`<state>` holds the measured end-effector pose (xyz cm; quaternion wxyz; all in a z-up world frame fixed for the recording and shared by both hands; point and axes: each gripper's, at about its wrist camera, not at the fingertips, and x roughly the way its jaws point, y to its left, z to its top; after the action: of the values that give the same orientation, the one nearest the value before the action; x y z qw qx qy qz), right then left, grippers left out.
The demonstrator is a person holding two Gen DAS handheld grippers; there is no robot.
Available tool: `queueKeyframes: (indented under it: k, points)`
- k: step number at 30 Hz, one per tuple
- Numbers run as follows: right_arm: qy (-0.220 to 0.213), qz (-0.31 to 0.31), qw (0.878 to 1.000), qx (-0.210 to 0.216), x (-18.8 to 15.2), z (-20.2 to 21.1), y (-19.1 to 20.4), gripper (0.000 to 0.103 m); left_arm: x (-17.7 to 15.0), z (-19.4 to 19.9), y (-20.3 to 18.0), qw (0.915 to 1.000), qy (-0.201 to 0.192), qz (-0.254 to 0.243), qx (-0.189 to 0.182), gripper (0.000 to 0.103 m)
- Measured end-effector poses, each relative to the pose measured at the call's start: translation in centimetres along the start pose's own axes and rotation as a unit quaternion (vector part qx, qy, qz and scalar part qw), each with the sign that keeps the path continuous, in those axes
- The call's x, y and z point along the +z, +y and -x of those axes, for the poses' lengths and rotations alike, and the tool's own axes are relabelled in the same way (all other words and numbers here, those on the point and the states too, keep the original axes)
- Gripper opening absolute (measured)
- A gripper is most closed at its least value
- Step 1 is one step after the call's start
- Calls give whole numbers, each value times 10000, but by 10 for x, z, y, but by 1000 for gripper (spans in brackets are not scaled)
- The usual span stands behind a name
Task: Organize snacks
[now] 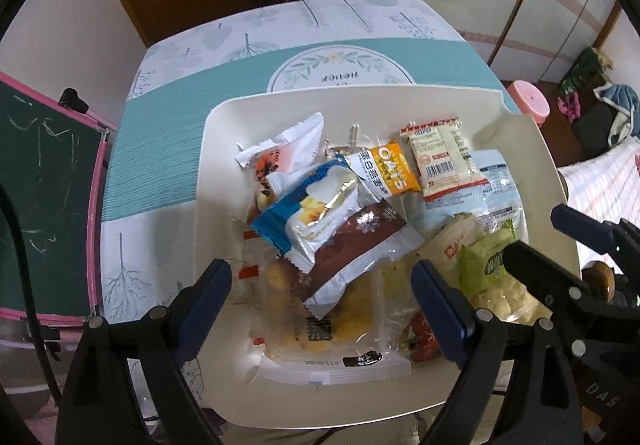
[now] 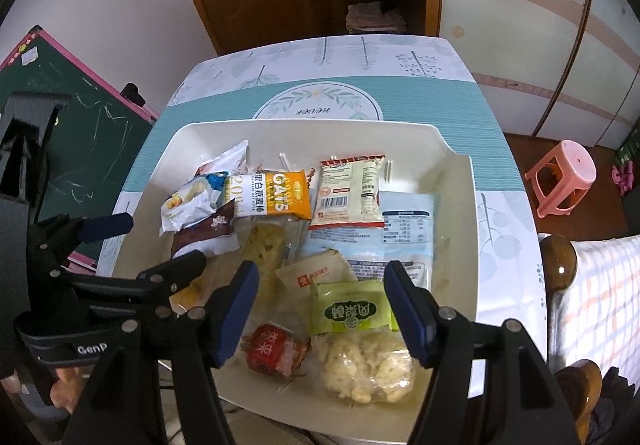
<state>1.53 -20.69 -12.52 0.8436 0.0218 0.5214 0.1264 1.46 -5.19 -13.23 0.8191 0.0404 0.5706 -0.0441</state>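
Both tools pointed steeply down over the white tray (image 1: 208,205) at the bench's near edge, left tool (image 1: 322,309) and right tool (image 2: 320,309) spread wide, gripping nothing, snack packets (image 2: 276,197) lying piled below.

Your clear bag of yellow fried pieces (image 1: 320,325) lies half buried under the brown snowflake-printed wrapper (image 1: 352,245), its label too blurred for you to read. In your right wrist view, the pale blue flat packet (image 2: 404,229) is overlapped by the cream barcode sachet (image 2: 348,193), and its small print cannot be made out.
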Motion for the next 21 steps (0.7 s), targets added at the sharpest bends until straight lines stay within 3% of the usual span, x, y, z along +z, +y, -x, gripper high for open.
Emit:
queueKeyframes:
  k: [5, 12, 17, 21]
  points:
    - [-128, 122, 9998, -31, 0, 6, 7, 66, 1, 18, 5, 9994, -325, 93, 42, 91]
    - [-654, 321, 9972, -185, 14, 38, 19, 66, 11, 62, 17, 9939, -1005, 447, 81, 92]
    - [-1296, 193, 9910, -282, 31, 76, 22, 77, 16, 94, 17, 9870, -1478, 535, 324, 92]
    - [-1382, -186, 9900, 189, 40, 91, 17, 80, 18, 112, 21, 9833, -1688, 585, 340, 92]
